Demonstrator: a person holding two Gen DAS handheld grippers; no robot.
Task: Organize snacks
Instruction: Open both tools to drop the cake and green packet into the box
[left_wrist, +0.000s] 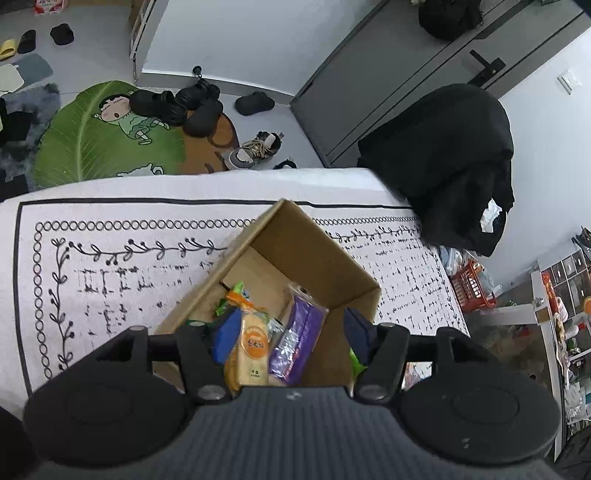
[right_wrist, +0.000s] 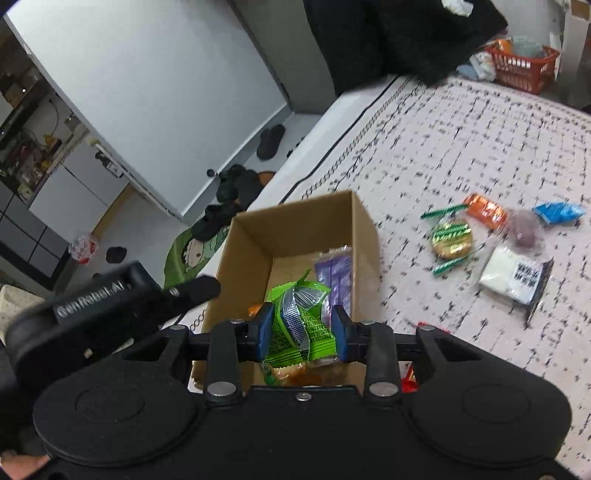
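The left gripper (left_wrist: 291, 332) hangs over the open cardboard box (left_wrist: 325, 254), its blue-padded fingers (left_wrist: 227, 334) spread wide with nothing between them. Under them in the box lie a pale cracker pack with a round orange label (left_wrist: 253, 345) and, to its right, a purple packet with a clear crimped end (left_wrist: 301, 338). The box stands on a white patterned cloth (left_wrist: 110, 258). In the right wrist view the right gripper (right_wrist: 301, 330) is above the same box, fingers pinching a crumpled bright green snack packet (right_wrist: 301, 325) with black print and a silver strip. Farther right on the cloth, well apart from the box, lie loose snacks: a round green-wrapped biscuit (right_wrist: 452, 236), an orange packet (right_wrist: 485, 210), a blue packet (right_wrist: 557, 211) and a white block in clear wrap (right_wrist: 513, 278).
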